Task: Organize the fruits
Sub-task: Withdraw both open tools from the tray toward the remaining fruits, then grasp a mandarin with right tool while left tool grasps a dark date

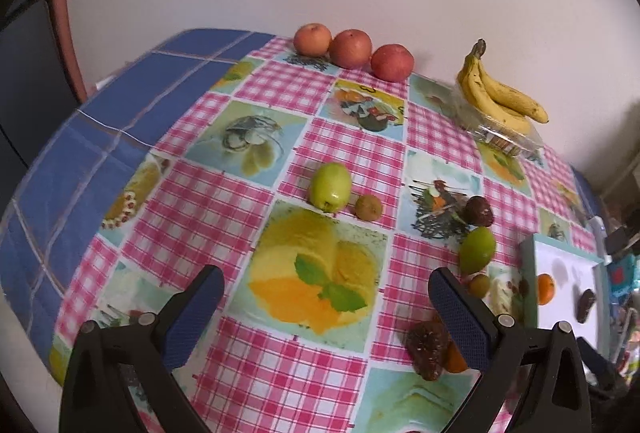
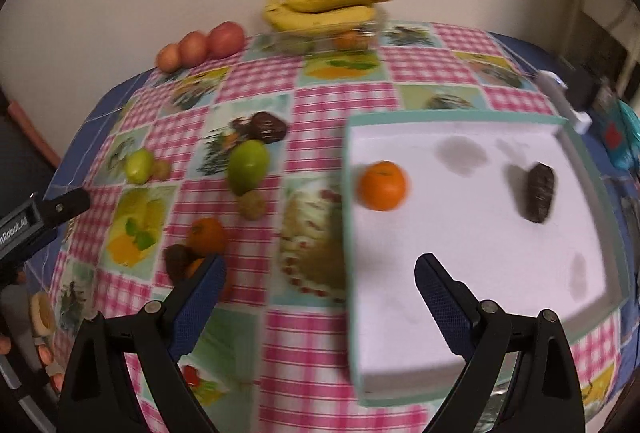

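Observation:
My left gripper [image 1: 326, 313] hangs open over the checked tablecloth, empty. Ahead of it lie a green fruit [image 1: 330, 187] and a small brown one [image 1: 368, 207]. By its right finger sit a dark wrinkled fruit [image 1: 426, 349] and a partly hidden orange [image 1: 456, 357]. My right gripper [image 2: 320, 293] is open and empty over the near left edge of the white tray [image 2: 440, 233]. The tray holds an orange [image 2: 382, 185] and a dark fruit [image 2: 539, 191]. Left of the tray lie a green fruit [image 2: 248, 171], a dark fruit [image 2: 268, 127] and an orange [image 2: 206, 235].
Three red apples [image 1: 351, 48] line the wall at the back. Bananas [image 1: 496, 93] rest on a clear plastic box [image 1: 508, 137]. The left gripper's finger [image 2: 60, 209] shows at the left edge of the right wrist view. A person's fingers [image 2: 44, 353] show low left. Clutter stands beyond the tray [image 2: 616, 129].

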`<control>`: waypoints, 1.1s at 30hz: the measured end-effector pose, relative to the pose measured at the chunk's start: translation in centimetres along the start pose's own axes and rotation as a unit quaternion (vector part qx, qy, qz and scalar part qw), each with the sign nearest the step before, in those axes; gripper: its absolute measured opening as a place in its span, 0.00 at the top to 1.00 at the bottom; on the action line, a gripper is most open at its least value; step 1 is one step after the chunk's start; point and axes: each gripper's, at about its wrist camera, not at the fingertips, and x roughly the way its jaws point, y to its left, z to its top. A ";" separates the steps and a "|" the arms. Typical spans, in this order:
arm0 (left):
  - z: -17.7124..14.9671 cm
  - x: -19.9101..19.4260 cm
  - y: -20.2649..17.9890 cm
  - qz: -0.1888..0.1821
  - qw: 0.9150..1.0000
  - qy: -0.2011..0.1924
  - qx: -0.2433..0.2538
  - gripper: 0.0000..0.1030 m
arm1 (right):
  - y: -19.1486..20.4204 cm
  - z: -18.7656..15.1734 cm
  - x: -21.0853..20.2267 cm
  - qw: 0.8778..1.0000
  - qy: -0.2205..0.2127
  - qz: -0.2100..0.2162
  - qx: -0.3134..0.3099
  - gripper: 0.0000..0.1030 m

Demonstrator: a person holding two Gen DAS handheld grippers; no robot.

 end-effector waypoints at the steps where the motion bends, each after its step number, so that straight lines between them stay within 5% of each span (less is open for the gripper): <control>1: 0.1 0.1 0.1 -0.008 1.000 0.005 -0.005 0.00 | 0.6 0.1 0.2 1.000 0.000 0.008 -0.004 0.07; 9: 0.3 0.0 -0.4 0.003 1.000 -0.001 0.006 0.00 | 3.8 0.0 1.6 0.998 0.019 0.055 -0.013 0.10; 13: 0.0 1.0 0.2 0.023 0.999 0.023 -0.005 0.00 | 4.7 -0.3 2.6 0.997 0.037 0.063 -0.013 0.30; 18: -0.6 2.8 1.6 0.031 0.997 0.063 -0.037 0.14 | 5.2 -0.6 3.9 0.996 0.060 0.069 -0.009 0.41; 22: -0.8 3.4 2.0 0.016 0.995 0.082 -0.055 0.15 | 5.2 -0.9 5.1 0.994 0.078 0.075 0.003 0.52; 28: -0.8 3.7 1.4 0.004 0.995 0.089 -0.052 0.15 | 4.9 -1.0 5.9 0.989 0.092 0.109 0.031 0.64; 33: -0.9 3.9 0.8 -0.002 0.994 0.096 -0.049 0.15 | 4.8 -1.0 5.8 0.988 0.094 0.117 0.034 0.66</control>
